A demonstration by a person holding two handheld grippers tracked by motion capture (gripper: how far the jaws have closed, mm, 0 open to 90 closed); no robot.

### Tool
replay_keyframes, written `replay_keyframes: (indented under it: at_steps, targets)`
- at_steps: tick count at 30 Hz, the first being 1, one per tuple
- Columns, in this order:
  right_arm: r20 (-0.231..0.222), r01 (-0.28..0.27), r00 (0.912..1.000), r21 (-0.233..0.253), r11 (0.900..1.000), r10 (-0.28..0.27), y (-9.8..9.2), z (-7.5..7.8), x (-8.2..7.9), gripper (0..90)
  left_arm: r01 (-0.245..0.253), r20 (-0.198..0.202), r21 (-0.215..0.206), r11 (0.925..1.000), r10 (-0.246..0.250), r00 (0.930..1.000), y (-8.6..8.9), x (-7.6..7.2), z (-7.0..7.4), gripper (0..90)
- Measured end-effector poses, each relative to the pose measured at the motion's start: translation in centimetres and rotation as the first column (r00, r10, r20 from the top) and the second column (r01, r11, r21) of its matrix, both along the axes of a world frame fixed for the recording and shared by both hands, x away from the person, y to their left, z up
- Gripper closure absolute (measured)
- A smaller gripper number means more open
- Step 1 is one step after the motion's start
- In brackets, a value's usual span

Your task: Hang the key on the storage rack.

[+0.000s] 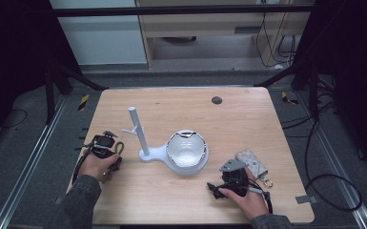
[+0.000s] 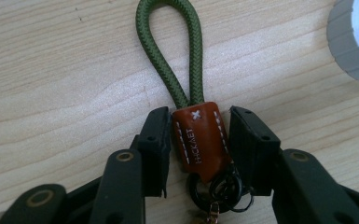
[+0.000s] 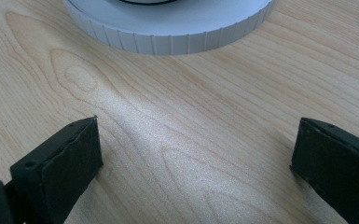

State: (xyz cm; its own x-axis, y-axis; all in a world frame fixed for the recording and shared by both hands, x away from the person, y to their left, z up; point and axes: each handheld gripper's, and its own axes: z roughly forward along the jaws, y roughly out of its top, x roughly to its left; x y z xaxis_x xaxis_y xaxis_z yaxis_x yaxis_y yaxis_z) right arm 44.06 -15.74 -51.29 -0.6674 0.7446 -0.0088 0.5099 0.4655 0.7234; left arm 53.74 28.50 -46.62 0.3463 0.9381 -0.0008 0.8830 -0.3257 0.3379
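I take the white stand [image 1: 171,155] as my landmark: a ribbed round base carrying a bowl, with an upright post. To its left on the wooden table [image 1: 248,114], my left gripper [image 2: 200,140] closes on the keychain [image 2: 200,140] at its stiff, stitched brown leather tab; the green braided cord loop looks light and limp. Metal rings dangle below. My right gripper [image 3: 193,154], near the base, gapes wide, holding nothing.

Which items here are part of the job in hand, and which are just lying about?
In the job:
- green cord keychain, brown leather tab between the left gripper jaws
- white stand with post and peg, probably the hanging spot

Lying about:
- patterned pouch, beside the right gripper, which is open over bare table
- dark disc at the table's far edge
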Motion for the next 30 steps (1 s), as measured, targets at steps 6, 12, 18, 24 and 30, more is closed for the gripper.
replay_keyframes:
  at_steps: [6,12,18,24,30]
  targets:
    - [-0.001,0.000,1.0000,0.000,1.000,0.000,0.0,0.0,0.0,1.5,0.024,0.027,0.025,0.9994,-0.024,0.9993,0.1,-0.2,0.1,65.7]
    - [-0.001,-0.001,1.0000,0.001,1.000,0.001,0.0,0.0,0.0,1.5,0.054,0.076,0.010,0.9985,-0.054,0.9956,0.8,-0.9,0.8,65.9]
    - [-0.002,-0.001,1.0000,0.000,1.000,0.001,0.0,0.0,0.0,1.5,0.079,0.159,-0.031,0.9964,-0.074,0.9845,1.8,-2.3,1.8,65.9]
    - [-0.003,-0.001,1.0000,0.001,1.000,0.001,0.0,0.0,0.0,1.3,0.098,0.216,-0.070,0.9928,-0.081,0.9732,2.5,-3.5,2.3,65.9]
    - [-0.004,0.003,1.0000,0.000,1.000,-0.003,0.0,0.0,0.0,0.4,0.112,0.279,-0.084,0.9902,-0.084,0.9565,3.1,-4.3,2.7,66.0]
